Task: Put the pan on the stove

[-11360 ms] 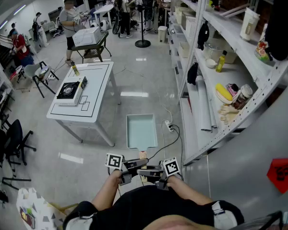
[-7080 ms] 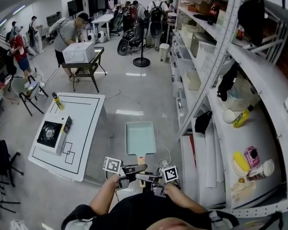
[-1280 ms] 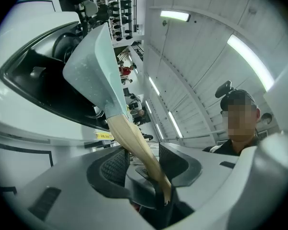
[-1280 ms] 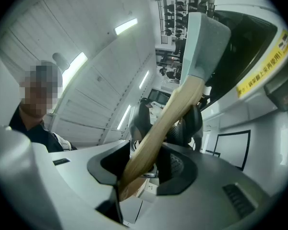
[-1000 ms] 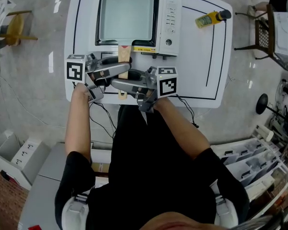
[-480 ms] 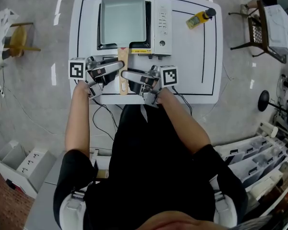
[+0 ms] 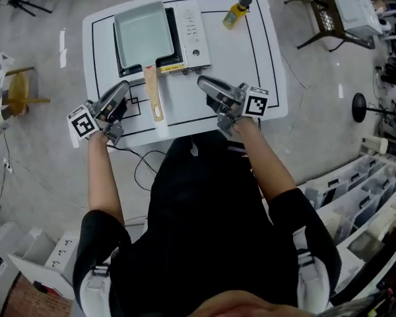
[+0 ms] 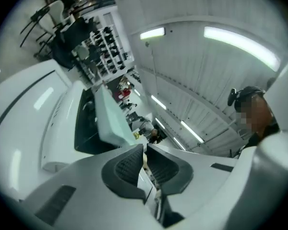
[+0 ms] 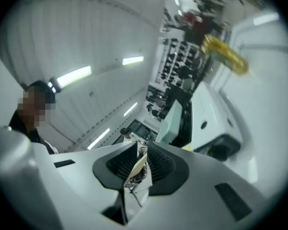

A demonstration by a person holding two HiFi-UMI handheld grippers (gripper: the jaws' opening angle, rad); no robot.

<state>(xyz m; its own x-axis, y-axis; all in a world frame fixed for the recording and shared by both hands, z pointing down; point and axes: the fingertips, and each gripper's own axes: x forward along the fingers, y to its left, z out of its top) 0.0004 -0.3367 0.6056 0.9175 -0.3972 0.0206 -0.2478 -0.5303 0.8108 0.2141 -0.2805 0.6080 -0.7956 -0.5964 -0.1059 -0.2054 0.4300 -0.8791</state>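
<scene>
The pan (image 7: pixel 142 35) is seen set squarely on the stove (image 7: pixel 193 37) at the far left of the desk (image 7: pixel 251 65), so the task is judged to be done as far as placing goes. Its wooden handle (image 7: pixel 153 94) is pointed back toward the person, with its long axis running from far to near and tilted slightly, and its end lies short of the desk's front edge. The handle lies between the two tools but is touched by neither: the left tool (image 7: pixel 122 88) is held just to its left and is the nearer one, while the right tool (image 7: pixel 203 82) is kept farther off on the other side. The jaws of both tools are closing and are almost together, with nothing from the desk between them. Bare desk is left on either side of the handle for drawing away, and the yellow bottle (image 7: pixel 236 12) stands well apart at the far edge.
</scene>
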